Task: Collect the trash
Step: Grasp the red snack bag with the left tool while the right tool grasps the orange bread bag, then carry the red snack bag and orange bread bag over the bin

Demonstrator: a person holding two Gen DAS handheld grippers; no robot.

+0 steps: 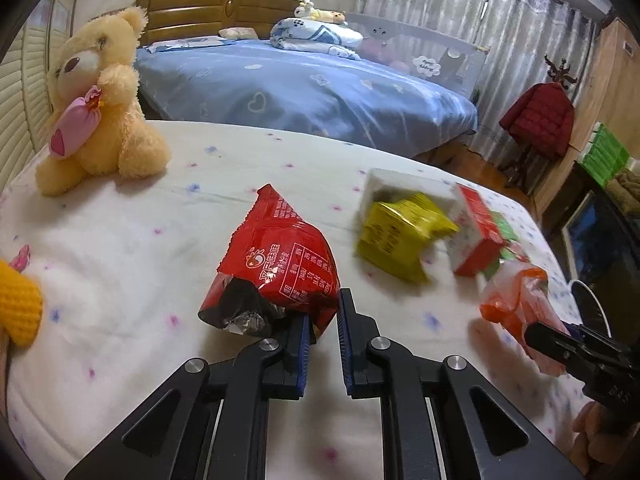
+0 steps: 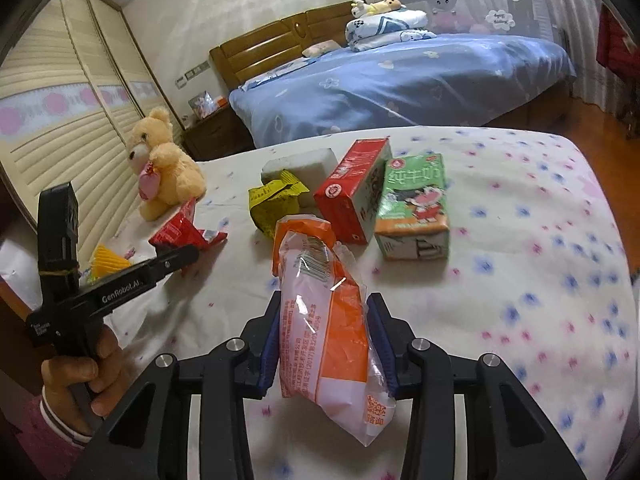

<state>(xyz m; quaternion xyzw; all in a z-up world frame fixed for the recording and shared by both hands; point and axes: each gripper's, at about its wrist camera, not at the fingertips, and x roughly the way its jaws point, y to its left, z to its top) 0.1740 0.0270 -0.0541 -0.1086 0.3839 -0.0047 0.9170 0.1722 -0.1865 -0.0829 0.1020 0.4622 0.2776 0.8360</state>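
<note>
My left gripper (image 1: 323,312) is shut on the lower corner of a red snack wrapper (image 1: 284,264) and holds it over the flowered sheet (image 1: 120,240). My right gripper (image 2: 326,328) is shut on an orange and clear plastic wrapper (image 2: 320,312); it also shows at the right of the left wrist view (image 1: 516,304). A crumpled yellow wrapper (image 2: 276,200), a red carton (image 2: 352,188), a green milk carton (image 2: 416,204) and a white foam block (image 2: 304,164) lie together on the sheet ahead.
A yellow teddy bear (image 1: 100,104) sits at the bed's far left. A yellow knitted object (image 1: 16,304) lies at the left edge. A second bed with blue bedding (image 1: 304,88) stands beyond. A red jacket on a stand (image 1: 540,120) is at right.
</note>
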